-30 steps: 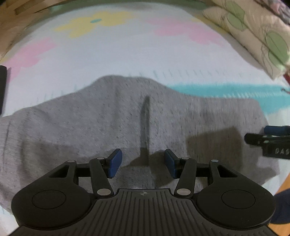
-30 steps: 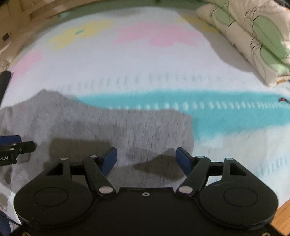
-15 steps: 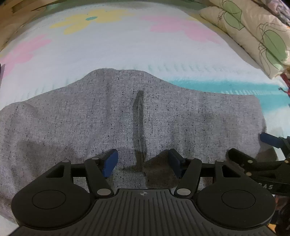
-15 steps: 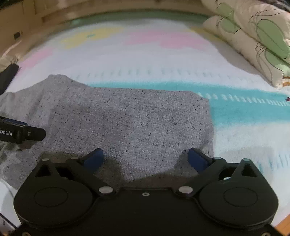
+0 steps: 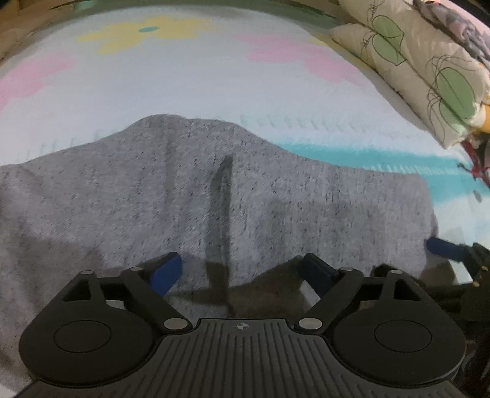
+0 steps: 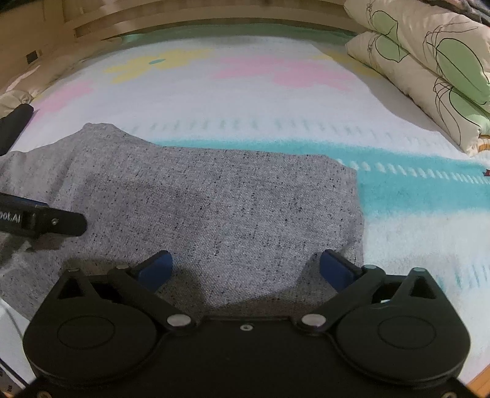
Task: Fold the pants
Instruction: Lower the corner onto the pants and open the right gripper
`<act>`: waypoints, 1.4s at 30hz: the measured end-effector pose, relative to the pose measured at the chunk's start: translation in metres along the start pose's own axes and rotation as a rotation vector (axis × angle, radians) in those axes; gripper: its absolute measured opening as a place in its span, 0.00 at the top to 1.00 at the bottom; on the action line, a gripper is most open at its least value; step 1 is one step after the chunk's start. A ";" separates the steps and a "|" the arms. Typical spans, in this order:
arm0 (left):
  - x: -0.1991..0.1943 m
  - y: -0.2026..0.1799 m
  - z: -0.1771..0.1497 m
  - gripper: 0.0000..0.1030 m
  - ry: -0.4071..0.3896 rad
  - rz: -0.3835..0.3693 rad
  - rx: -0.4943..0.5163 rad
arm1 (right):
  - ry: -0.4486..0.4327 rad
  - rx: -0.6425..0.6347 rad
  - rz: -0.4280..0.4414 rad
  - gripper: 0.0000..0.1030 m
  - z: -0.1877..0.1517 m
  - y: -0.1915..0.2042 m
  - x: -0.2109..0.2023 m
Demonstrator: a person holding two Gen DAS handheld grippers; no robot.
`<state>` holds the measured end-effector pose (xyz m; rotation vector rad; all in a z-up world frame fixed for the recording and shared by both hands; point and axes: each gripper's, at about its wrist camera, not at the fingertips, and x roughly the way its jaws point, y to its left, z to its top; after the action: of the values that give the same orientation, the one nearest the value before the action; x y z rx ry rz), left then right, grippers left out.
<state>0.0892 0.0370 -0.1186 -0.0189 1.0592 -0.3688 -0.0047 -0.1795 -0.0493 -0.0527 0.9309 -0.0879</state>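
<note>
At the six o'clock edge of the left wrist view, the left gripper (image 5: pixel 242 271) hangs over the heathered grey knit pants (image 5: pixel 214 199). Its blue-padded fingers (image 5: pixel 167 269) stand well apart, having just been opening, and nothing is clamped between them; only flat cloth and a thin dark shadow line lie in the gap. Whether the fingertips touch the cloth cannot be told.

At six o'clock in the right wrist view, the right gripper (image 6: pixel 245 269) is likewise spread wide, its jaws also having just been opening, with bare grey fabric between the blue pads (image 6: pixel 335 269) and no hold on it. It sits over the pants' right-hand end, whose edge runs from one o'clock down to four o'clock.

Each gripper shows in the other's view: the right gripper's blue tip enters the left view at three o'clock, at the cloth's edge; the left gripper's black finger enters the right view at nine o'clock, over the cloth.

The pants lie spread flat across the near half of a white bedspread with pink and yellow flowers and a teal stripe (image 6: pixel 245 91), covering part of the stripe. At one to two o'clock, well apart from the pants, are stacked cream pillows printed with green leaves (image 6: pixel 428 67). A wooden bed frame (image 6: pixel 183 18) runs along twelve o'clock.
</note>
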 end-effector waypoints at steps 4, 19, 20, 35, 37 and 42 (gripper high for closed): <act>0.005 -0.006 0.007 0.17 -0.001 -0.012 0.047 | 0.007 0.002 0.006 0.01 0.002 -0.001 0.001; -0.036 -0.006 -0.011 0.93 -0.053 -0.103 -0.026 | 0.044 -0.011 0.031 0.01 -0.004 0.001 -0.013; -0.040 -0.004 -0.013 0.94 -0.053 -0.107 -0.024 | 0.047 -0.012 0.037 0.01 -0.004 0.002 -0.015; -0.006 0.020 0.002 0.46 0.005 -0.134 -0.141 | 0.076 -0.009 0.058 0.01 -0.002 0.007 -0.014; -0.002 0.016 0.003 0.33 0.003 -0.158 -0.121 | 0.071 -0.014 0.061 0.01 -0.003 0.006 -0.015; 0.011 0.003 0.015 0.27 0.004 -0.238 -0.076 | 0.072 -0.009 0.065 0.01 -0.005 0.007 -0.018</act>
<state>0.1079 0.0340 -0.1214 -0.2130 1.0776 -0.5431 -0.0185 -0.1706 -0.0386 -0.0279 1.0044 -0.0250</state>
